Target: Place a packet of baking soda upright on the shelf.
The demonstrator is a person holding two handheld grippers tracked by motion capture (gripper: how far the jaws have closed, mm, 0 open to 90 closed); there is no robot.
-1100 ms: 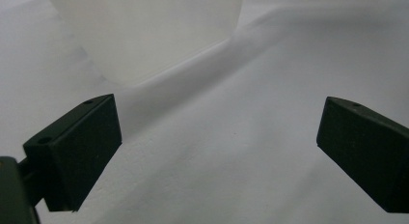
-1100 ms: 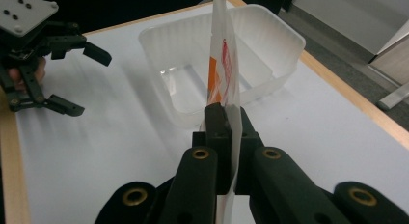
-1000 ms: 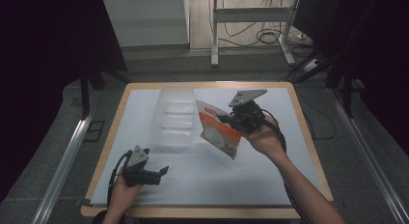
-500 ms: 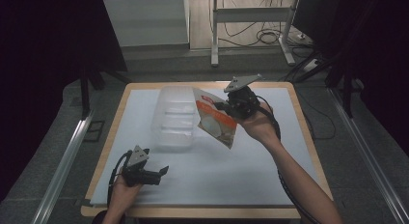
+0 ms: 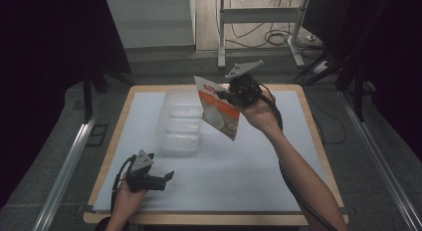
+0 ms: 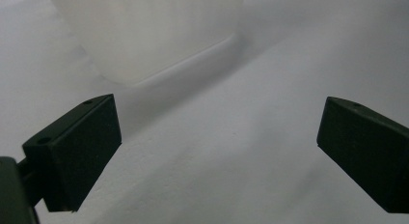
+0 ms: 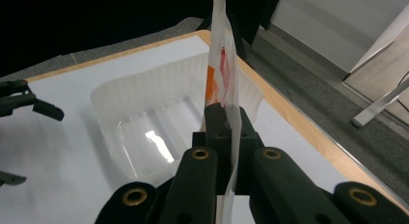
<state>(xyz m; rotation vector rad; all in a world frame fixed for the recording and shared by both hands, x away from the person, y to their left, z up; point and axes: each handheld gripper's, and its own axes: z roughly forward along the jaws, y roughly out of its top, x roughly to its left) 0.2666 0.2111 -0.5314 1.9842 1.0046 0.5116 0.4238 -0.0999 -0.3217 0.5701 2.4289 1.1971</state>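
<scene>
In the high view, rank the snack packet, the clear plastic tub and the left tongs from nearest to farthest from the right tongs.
1. The snack packet: clamped in the right tongs, hanging in the air just left of them.
2. The clear plastic tub: on the white mat, left of and below the packet.
3. The left tongs: at the near left of the table, open and holding nothing.

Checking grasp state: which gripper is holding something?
The right gripper, its jaws shut on the pouch beside the bin; the left gripper rests open.
</scene>
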